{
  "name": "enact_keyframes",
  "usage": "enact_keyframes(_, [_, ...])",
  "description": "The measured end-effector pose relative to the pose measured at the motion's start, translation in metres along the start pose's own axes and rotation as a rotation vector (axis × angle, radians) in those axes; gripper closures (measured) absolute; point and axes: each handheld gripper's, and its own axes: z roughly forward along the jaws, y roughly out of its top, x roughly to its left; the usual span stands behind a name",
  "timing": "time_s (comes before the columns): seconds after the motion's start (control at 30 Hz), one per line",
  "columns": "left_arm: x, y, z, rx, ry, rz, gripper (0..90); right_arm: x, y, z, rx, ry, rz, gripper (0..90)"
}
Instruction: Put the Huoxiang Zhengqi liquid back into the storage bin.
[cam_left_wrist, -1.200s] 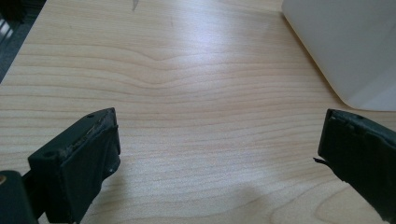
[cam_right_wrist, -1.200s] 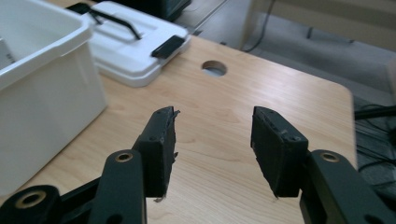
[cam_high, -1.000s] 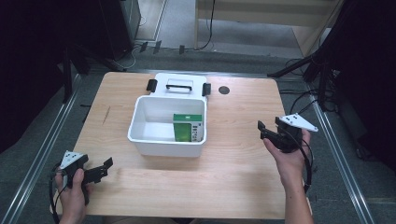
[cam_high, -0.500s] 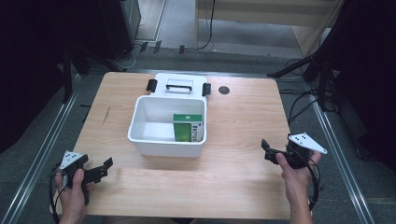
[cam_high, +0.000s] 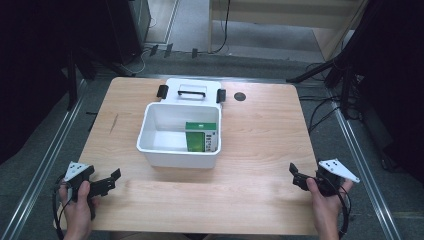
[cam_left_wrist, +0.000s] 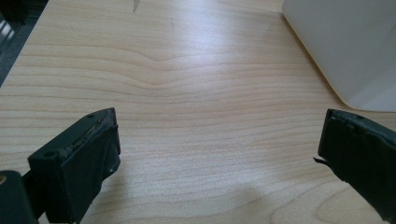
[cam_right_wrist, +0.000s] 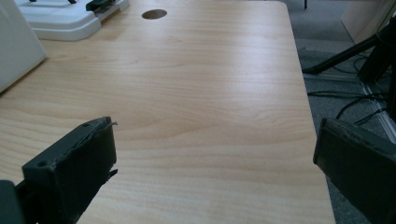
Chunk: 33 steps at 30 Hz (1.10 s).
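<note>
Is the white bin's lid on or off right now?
Off. The white bin stands open on the table with a green box visible inside; its lid lies flat just behind it.

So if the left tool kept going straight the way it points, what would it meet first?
Probably the near corner of the white plastic bin; before that the left tool faces bare wooden table, though depth is unclear.

Open white bin (cam_high: 165, 150) mid-table, green box (cam_high: 201, 136) upright inside, prob. leaning.
</note>
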Motion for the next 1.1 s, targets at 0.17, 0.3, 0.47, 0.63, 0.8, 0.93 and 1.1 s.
enact_keyframes(0.17, [0.000, 0.000, 0.000, -0.001, 0.001, 0.000, 0.1, -0.009, -0.012, -0.007, 0.007, -0.012, 0.030, 0.0])
enact_keyframes(0.3, [0.000, 0.000, 0.000, -0.002, 0.001, -0.002, 0.1, -0.014, -0.022, -0.010, 0.009, -0.013, 0.047, 0.0])
enact_keyframes(0.47, [0.000, 0.000, 0.000, -0.001, 0.001, -0.002, 0.1, -0.019, -0.032, -0.014, 0.016, 0.002, 0.090, 0.0])
enact_keyframes(0.63, [0.000, 0.000, 0.000, 0.002, -0.003, -0.002, 0.1, -0.023, -0.039, -0.019, -0.012, -0.024, 0.108, 1.8])
enact_keyframes(0.8, [0.000, 0.001, 0.001, 0.010, -0.004, 0.003, 0.1, -0.027, -0.041, -0.022, -0.058, -0.046, 0.169, 7.8])
enact_keyframes(0.93, [0.000, 0.000, 0.001, 0.009, -0.002, 0.004, 0.1, -0.025, -0.041, -0.020, -0.040, -0.038, 0.161, 8.0])
enact_keyframes(1.1, [-0.001, 0.001, 0.001, 0.011, 0.001, 0.007, 0.1, -0.023, -0.041, -0.018, -0.031, -0.027, 0.136, 12.0])
